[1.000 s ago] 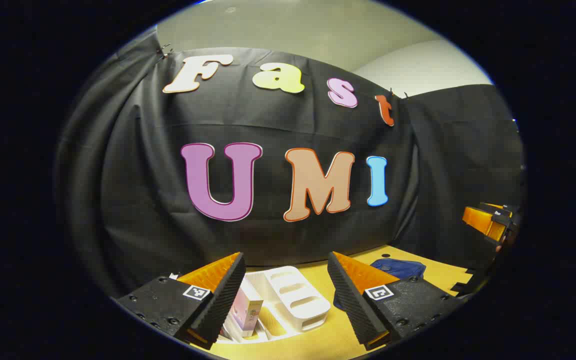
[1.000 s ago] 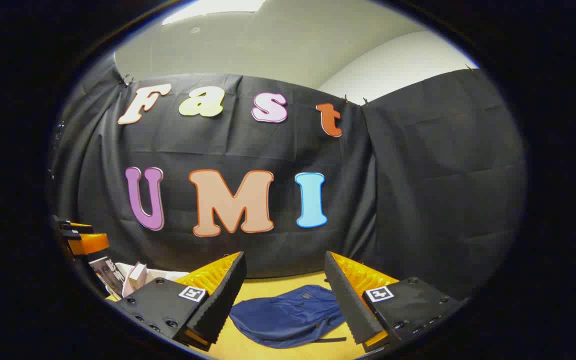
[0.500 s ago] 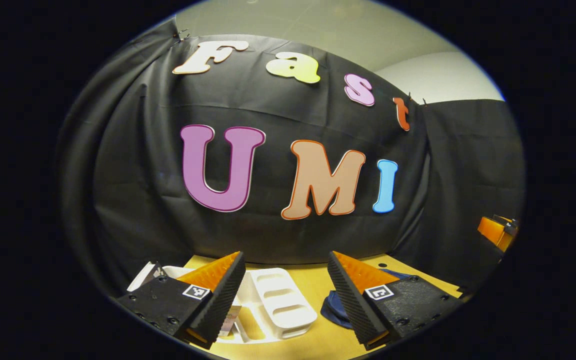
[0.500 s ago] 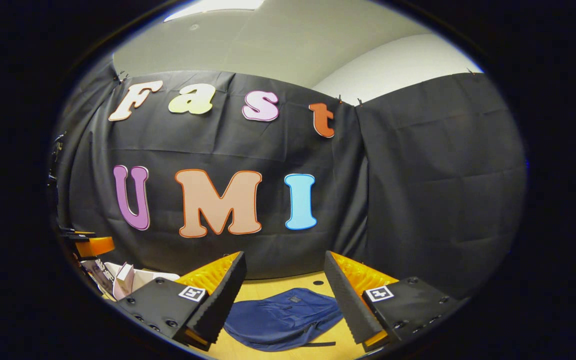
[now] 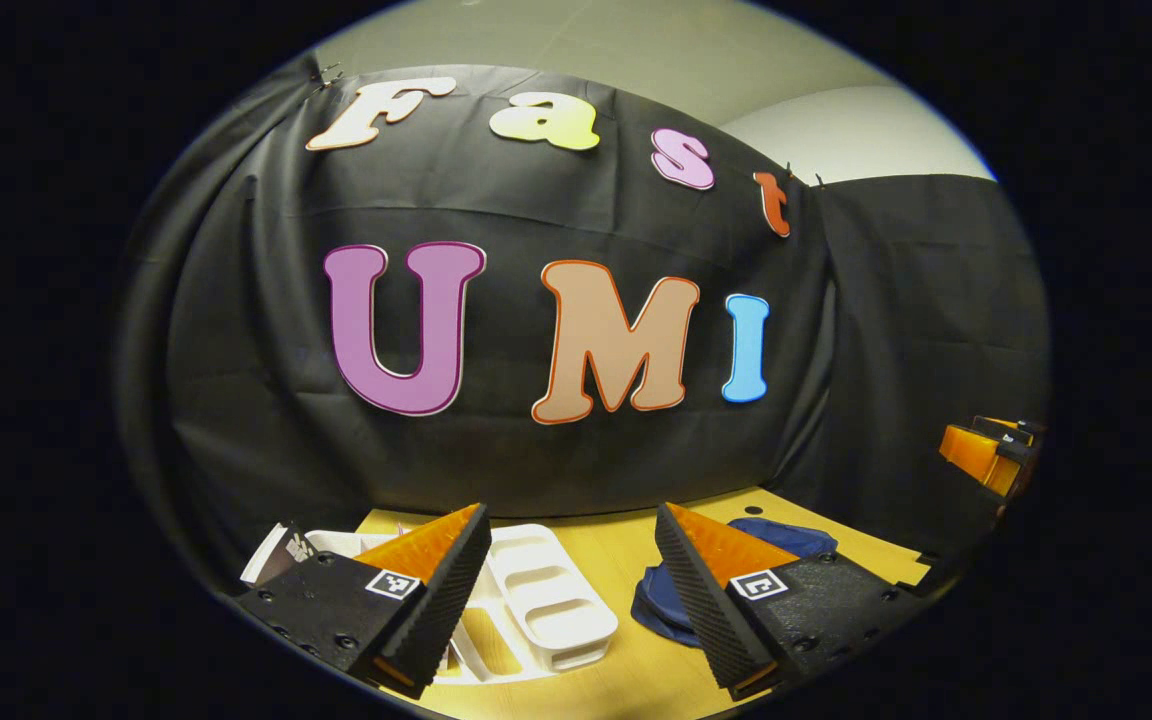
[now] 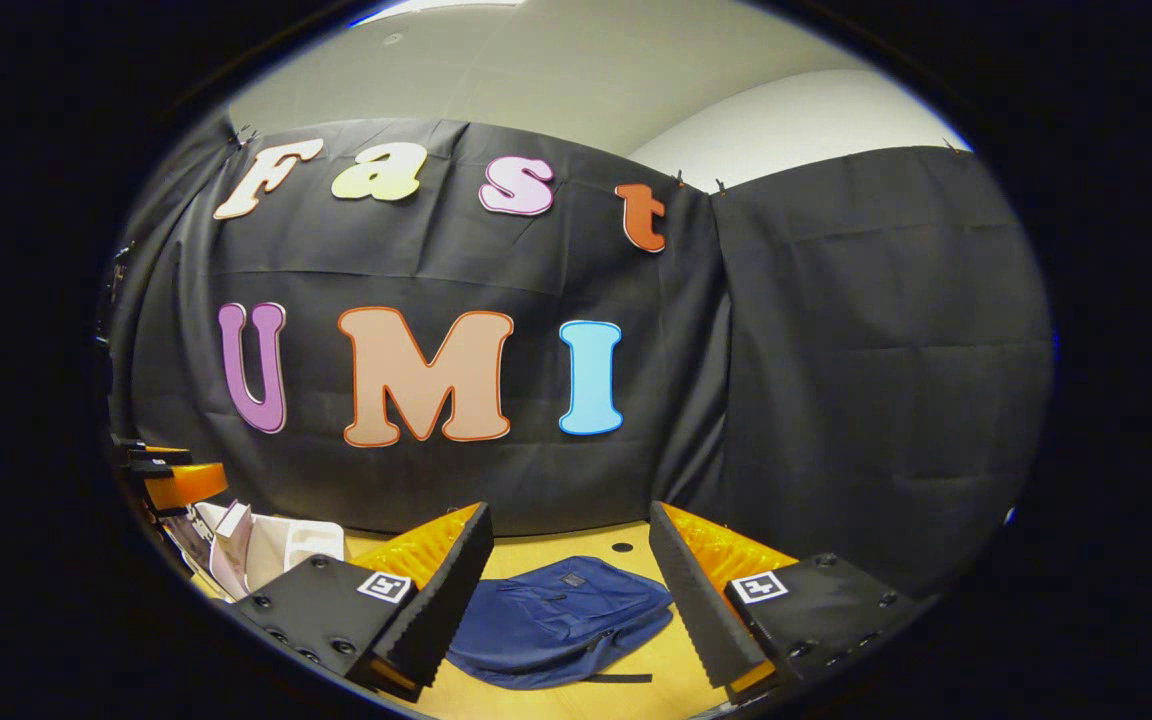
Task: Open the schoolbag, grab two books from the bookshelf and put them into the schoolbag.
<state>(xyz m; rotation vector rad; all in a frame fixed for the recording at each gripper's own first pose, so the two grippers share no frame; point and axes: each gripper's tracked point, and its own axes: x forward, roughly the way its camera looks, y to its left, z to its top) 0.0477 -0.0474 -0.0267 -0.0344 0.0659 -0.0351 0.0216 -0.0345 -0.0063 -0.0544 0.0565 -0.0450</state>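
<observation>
A dark blue schoolbag [image 6: 561, 620] lies flat on the yellow table, seen between and below the fingers of my open right gripper [image 6: 570, 545], which hangs above it holding nothing. In the left gripper view the schoolbag [image 5: 766, 540] sits to the right. A white bookshelf rack [image 5: 541, 595] lies below my open, empty left gripper [image 5: 573, 545]. The edge of a book [image 5: 281, 548] pokes out at the rack's left end. In the right gripper view the bookshelf [image 6: 286, 545] with books [image 6: 226, 540] stands at far left, under the left gripper's orange finger [image 6: 181, 483].
The yellow table [image 6: 536, 550] has a small dark hole [image 6: 622, 547] behind the bag. A black strap [image 6: 616, 678] trails from the bag toward the front. The right gripper's orange finger [image 5: 981, 455] shows at the far right of the left gripper view.
Both views have tilted down a little, so more of the table, bag and bookshelf shows. Both grippers stay open and hold nothing.
</observation>
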